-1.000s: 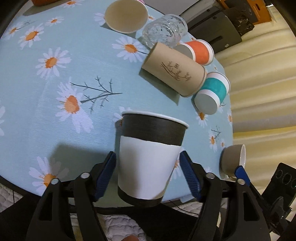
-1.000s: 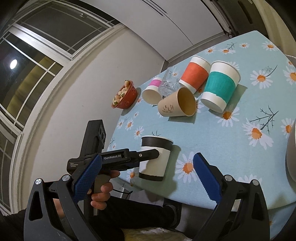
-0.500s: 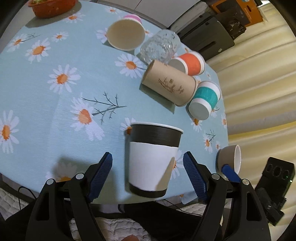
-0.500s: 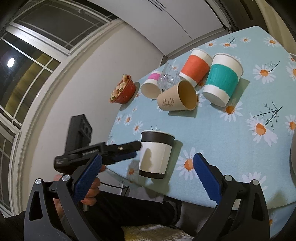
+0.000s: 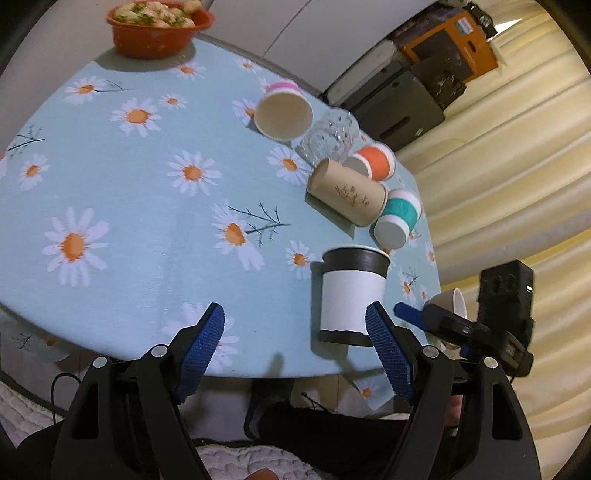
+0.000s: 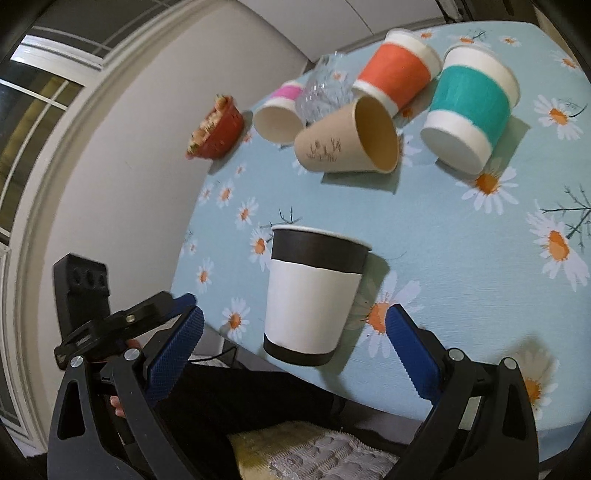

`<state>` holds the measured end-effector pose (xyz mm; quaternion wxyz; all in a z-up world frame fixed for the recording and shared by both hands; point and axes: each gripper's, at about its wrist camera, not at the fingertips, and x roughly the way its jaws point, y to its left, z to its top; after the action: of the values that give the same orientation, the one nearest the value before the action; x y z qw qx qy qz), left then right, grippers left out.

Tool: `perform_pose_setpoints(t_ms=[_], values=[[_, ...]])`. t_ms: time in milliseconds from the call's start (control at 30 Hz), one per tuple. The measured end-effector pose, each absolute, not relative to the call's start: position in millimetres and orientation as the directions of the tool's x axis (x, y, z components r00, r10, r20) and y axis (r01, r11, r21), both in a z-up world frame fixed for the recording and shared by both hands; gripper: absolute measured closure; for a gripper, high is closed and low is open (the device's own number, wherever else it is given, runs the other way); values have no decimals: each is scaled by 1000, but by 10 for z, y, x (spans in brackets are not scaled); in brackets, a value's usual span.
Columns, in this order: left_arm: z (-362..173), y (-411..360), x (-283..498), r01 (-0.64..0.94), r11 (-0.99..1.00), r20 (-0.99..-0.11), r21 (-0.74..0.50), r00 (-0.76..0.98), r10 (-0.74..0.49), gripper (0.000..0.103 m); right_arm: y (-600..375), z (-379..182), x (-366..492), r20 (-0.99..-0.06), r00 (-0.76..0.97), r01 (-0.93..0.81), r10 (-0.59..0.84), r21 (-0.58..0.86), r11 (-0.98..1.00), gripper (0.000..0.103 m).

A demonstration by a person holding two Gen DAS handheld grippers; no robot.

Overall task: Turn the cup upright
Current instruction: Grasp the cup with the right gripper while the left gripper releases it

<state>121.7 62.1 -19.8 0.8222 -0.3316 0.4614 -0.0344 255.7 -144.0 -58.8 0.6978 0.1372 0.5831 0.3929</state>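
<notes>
Your upright cup [image 5: 352, 295] stood on the table [image 5: 147, 206] near its front edge. Behind it lay a cluster of tipped cups [image 5: 347, 192] beside a glass [image 5: 328, 140]. At the table's far end sat a bowl [image 5: 155, 27], well apart from them.

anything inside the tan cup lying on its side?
Right wrist view looks into the tan cup: bare inner wall, nothing visible. Its bottom is out of sight. From the left wrist, only its base and outside show.

Open tablecloth [image 5: 140, 206] to my left; toppled kraft cup [image 5: 347, 192] and teal cup [image 5: 397, 218] crowding beyond my black-and-white cup [image 5: 351, 295].
</notes>
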Motion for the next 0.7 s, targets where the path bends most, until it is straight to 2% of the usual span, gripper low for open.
perform_pose_setpoints(t_ms=[233, 400, 700], values=[[-165, 634, 997, -198, 759, -662, -620, 651, -371, 26, -1232, -723, 2728, -769, -45, -338, 637, 612, 715, 8], [-175, 619, 912, -155, 767, -634, -622, 675, -378, 26, -1155, -837, 2833, -812, -74, -285, 579, 574, 768, 33], [-234, 736, 825, -113, 732, -587, -672, 684, -433, 26, -1017, -885, 2829, -845, -94, -274, 527, 531, 802, 36]])
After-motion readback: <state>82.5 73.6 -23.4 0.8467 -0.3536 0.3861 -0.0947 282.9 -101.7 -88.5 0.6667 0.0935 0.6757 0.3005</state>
